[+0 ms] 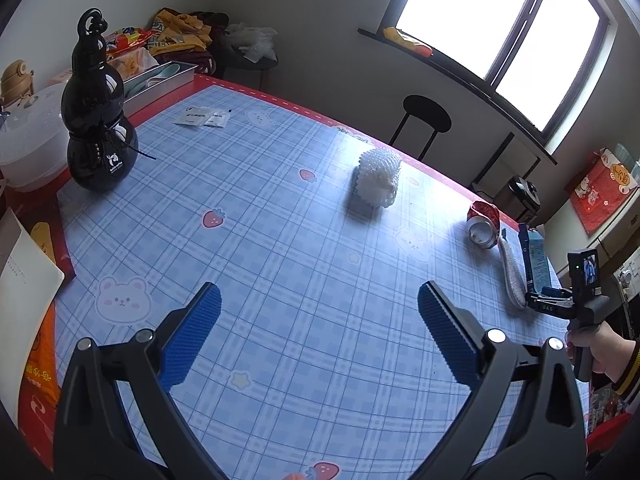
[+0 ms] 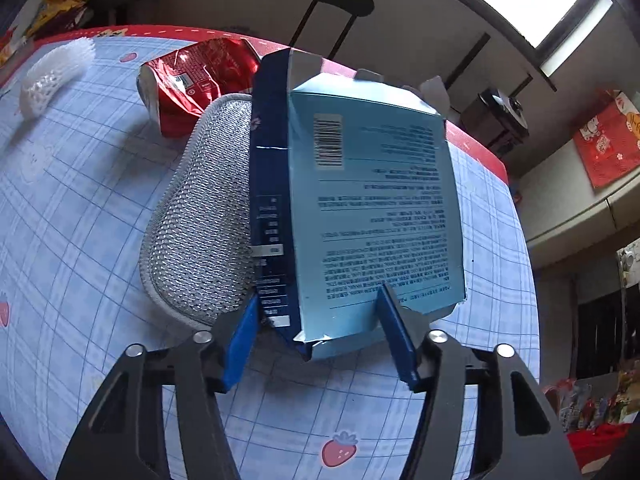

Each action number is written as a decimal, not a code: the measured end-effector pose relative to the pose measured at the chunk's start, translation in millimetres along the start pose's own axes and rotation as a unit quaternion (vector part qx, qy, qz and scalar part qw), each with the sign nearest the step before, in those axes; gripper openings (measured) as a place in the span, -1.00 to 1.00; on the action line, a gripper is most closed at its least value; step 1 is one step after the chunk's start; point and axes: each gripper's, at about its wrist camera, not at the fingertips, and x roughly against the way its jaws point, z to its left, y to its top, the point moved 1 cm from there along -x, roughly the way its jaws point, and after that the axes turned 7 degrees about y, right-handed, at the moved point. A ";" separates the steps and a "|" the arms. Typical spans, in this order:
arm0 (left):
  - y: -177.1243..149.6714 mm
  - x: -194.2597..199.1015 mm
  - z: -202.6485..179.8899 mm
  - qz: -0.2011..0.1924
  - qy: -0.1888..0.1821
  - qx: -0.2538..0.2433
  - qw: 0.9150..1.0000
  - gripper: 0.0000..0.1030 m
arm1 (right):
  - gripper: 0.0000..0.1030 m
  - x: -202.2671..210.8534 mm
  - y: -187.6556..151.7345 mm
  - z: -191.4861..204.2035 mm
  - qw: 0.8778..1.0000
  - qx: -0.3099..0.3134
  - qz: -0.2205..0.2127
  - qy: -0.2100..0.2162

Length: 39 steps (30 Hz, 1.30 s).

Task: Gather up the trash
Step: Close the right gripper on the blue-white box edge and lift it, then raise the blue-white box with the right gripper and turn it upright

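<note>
My right gripper (image 2: 316, 320) is shut on an opened light-blue carton (image 2: 372, 208) with a dark blue side, holding it by its near end over the table. In the left wrist view the carton (image 1: 534, 258) and the right gripper (image 1: 550, 304) show at the far right. A grey mesh pad (image 2: 200, 224) lies just left of the carton. A crushed red can (image 2: 192, 80) lies behind it, also in the left wrist view (image 1: 484, 220). A white foam net (image 1: 378, 178) sits mid-table. My left gripper (image 1: 320, 312) is open and empty above the tablecloth.
A black gourd-shaped bottle (image 1: 96, 120) stands at the left. Small white sachets (image 1: 204, 118) lie at the far side. A metal tray (image 1: 160, 78), a white pot (image 1: 28, 144) and an orange bag (image 1: 38, 368) line the left edge. A black stool (image 1: 424, 116) stands beyond the table.
</note>
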 end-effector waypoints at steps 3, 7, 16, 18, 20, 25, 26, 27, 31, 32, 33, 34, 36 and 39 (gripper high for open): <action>3.6 0.4 -9.0 -0.003 -0.008 -0.006 1.000 0.89 | -0.19 8.3 2.2 -5.9 1.000 -0.014 -0.009 0.014; 7.6 -0.1 -18.6 -0.007 -0.017 -0.013 1.000 0.89 | -0.37 27.5 1.1 -20.8 0.997 -0.054 -0.022 0.045; 11.4 -2.4 -34.8 -0.007 -0.030 -0.022 0.999 0.89 | -0.58 67.5 -32.4 -59.5 0.982 -0.148 -0.051 0.100; 12.2 -3.2 -39.2 -0.007 -0.032 -0.027 0.999 0.89 | -0.58 73.0 -42.9 -64.7 0.981 -0.157 -0.055 0.102; 12.7 -3.8 -44.0 -0.007 -0.035 -0.032 0.999 0.89 | -0.58 77.8 -57.3 -67.6 0.978 -0.170 -0.059 0.106; 13.6 -4.8 -59.5 -0.007 -0.046 -0.046 0.998 0.89 | -0.58 94.4 -90.3 -71.3 0.969 -0.199 -0.071 0.127; 13.6 -5.1 -62.6 -0.006 -0.048 -0.049 0.998 0.89 | -0.58 98.1 -96.9 -70.6 0.966 -0.206 -0.072 0.138; 13.7 -5.8 -65.5 -0.006 -0.050 -0.052 0.997 0.89 | -0.58 102.1 -103.0 -69.5 0.963 -0.213 -0.071 0.148; 12.9 -6.4 -76.6 -0.004 -0.057 -0.061 0.996 0.89 | -0.58 119.9 -124.4 -72.4 0.941 -0.264 -0.078 0.198; 12.7 -6.3 -79.0 -0.004 -0.059 -0.062 0.996 0.89 | -0.59 125.0 -128.8 -74.5 0.935 -0.277 -0.080 0.208; 12.7 -6.3 -81.5 -0.004 -0.061 -0.063 0.996 0.89 | -0.59 129.6 -133.5 -77.6 0.929 -0.291 -0.080 0.215; 12.4 -5.9 -84.1 -0.004 -0.064 -0.065 0.996 0.89 | -0.59 134.0 -138.4 -82.1 0.923 -0.304 -0.081 0.223; 12.0 -5.1 -89.7 -0.005 -0.069 -0.069 0.995 0.89 | -0.59 140.6 -148.3 -93.0 0.910 -0.331 -0.080 0.236; 10.5 -4.3 -96.8 -0.006 -0.077 -0.074 0.994 0.89 | -0.60 146.7 -159.2 -107.9 0.903 -0.353 -0.078 0.232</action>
